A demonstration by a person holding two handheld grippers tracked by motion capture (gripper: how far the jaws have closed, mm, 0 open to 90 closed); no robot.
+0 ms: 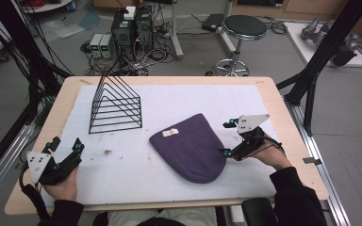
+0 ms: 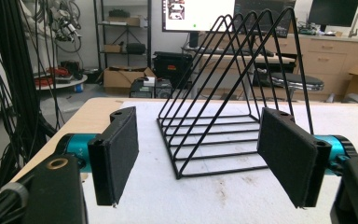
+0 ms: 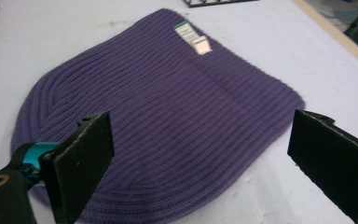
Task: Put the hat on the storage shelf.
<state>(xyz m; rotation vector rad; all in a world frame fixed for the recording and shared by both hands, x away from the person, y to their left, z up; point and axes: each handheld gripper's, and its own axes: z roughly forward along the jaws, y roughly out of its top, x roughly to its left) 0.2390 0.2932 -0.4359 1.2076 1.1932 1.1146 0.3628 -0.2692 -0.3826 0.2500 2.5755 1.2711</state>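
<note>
- On a white mat [image 1: 122, 165] spread over a pale wooden table [image 1: 292, 141], a purple knit beanie [image 1: 191, 148] was laid flat, right of centre and nearer the front edge than the back.
- At the beanie's right side, the right gripper [image 1: 226, 138] was held with its jaws set wide apart and nothing between the pads; in the right gripper view the beanie [image 3: 168, 116] was seen spread just beyond them.
- Near the table's front left corner, the left gripper [image 1: 66, 146] was held with jaws likewise parted and empty, well apart from the beanie.
- Behind it, a black wire rack [image 1: 115, 106] of triangular frames was stood toward the back left of the mat; bare mat was left between rack, beanie and both tools.
- A strip of bare wood was left around the mat on all sides.
- A small white-and-green label [image 3: 191, 36] was seen sewn at the beanie's straight hem [image 3: 242, 60]; its print could not be read.
</note>
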